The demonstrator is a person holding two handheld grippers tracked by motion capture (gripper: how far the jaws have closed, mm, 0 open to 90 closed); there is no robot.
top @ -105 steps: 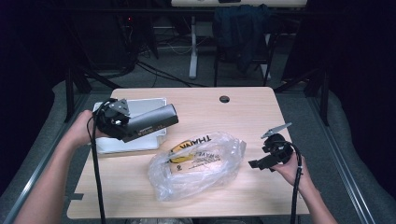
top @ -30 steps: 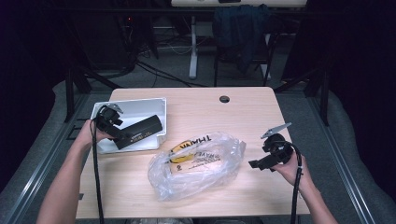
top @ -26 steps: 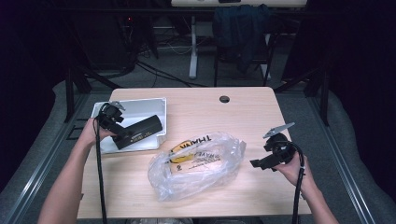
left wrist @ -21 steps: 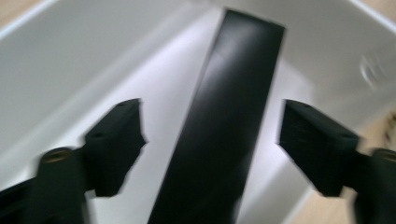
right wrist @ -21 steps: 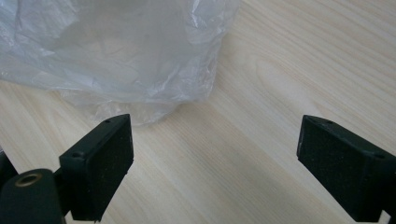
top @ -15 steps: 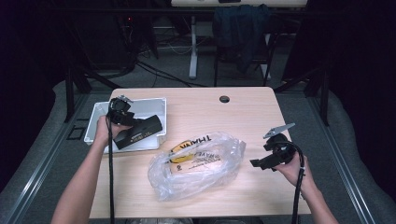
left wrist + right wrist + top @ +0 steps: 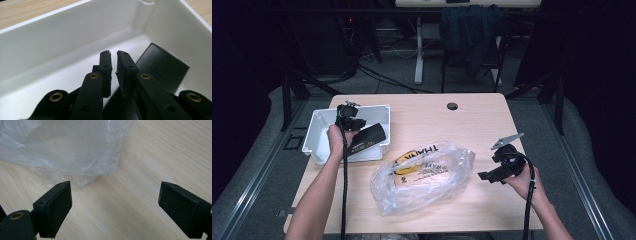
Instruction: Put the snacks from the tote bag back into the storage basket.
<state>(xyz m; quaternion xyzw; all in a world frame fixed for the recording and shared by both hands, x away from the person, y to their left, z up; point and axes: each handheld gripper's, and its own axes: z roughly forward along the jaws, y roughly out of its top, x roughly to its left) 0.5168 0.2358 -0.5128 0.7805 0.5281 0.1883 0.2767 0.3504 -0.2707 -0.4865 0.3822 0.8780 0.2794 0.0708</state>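
High view: set above the near edge of the wooden table (image 7: 422, 115), facing forward and down, far enough to take in the whole top and the dark floor beyond. Left gripper view: very close, looking along its jaws into the white bin (image 7: 62, 32) at the table's left; same bin (image 7: 319, 132) shared with the high view. Right gripper view: low over the tabletop, facing the clear plastic bag (image 7: 65, 147), shared likewise (image 7: 424, 175).
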